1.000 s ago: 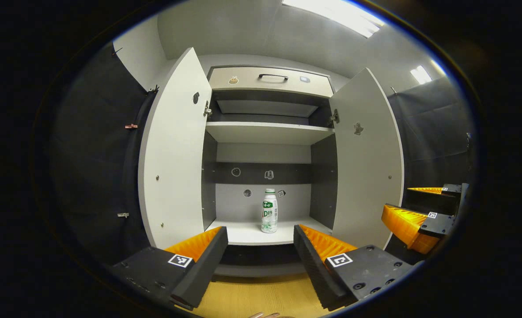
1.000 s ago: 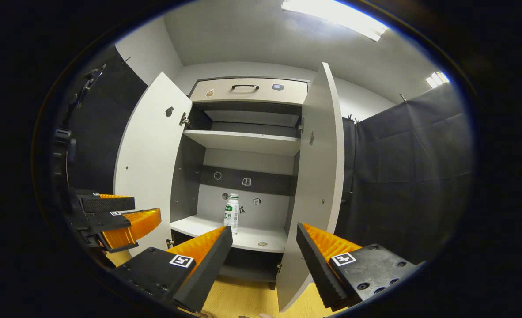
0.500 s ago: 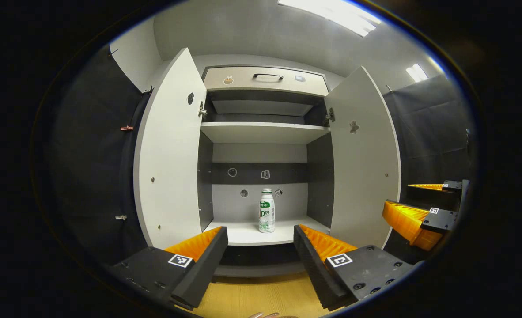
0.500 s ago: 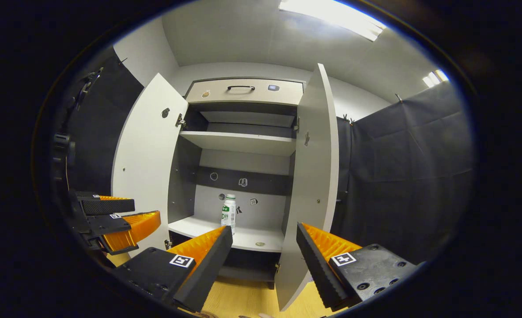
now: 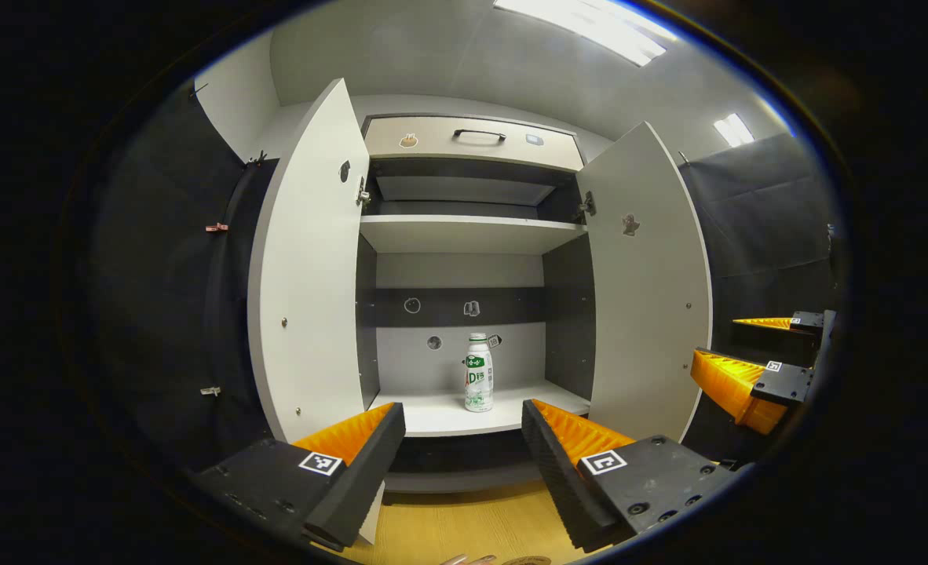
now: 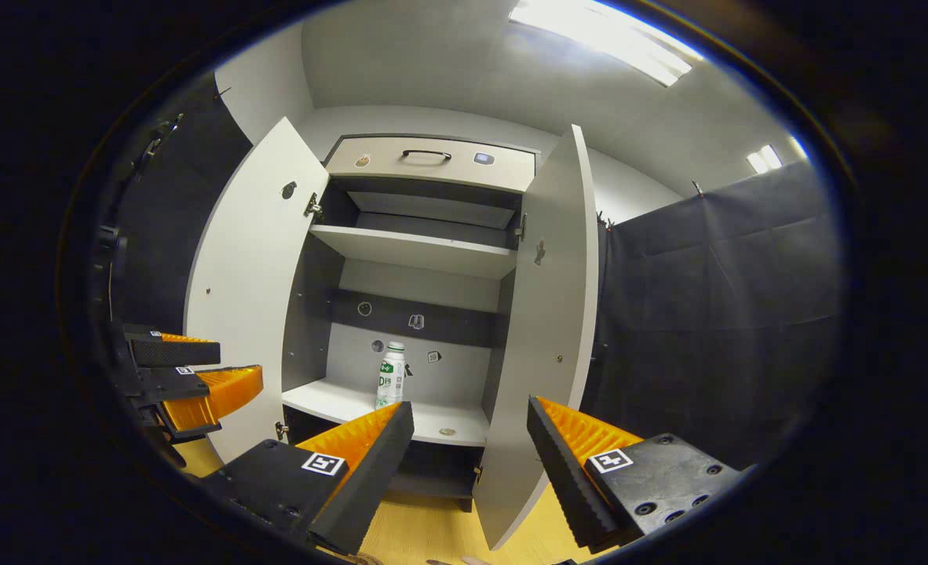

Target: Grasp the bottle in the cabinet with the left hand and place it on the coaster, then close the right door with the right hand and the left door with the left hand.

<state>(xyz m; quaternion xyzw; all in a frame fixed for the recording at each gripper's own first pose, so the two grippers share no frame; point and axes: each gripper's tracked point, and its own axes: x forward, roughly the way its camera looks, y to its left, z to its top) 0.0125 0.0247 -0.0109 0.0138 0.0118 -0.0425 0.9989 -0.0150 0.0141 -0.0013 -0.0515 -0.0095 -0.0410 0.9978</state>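
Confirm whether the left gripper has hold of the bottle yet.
No: in the left gripper view the left gripper is open and short of the cabinet, while the bottle stands alone on the lower shelf.

- left gripper [image 5: 464, 439]: chunky wedge fingers [image 5: 362, 455], ridged inner faces, square tag markers, screw holes
- right gripper [image 6: 470, 451]: same build, same tags

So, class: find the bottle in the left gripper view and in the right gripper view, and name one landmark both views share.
Left gripper view: the bottle stands upright on the cabinet's lower shelf, just right of centre, seen between the open jaws.
Right gripper view: the bottle stands left of centre on the same shelf.
Shared landmark: the drawer handle at the cabinet's top.
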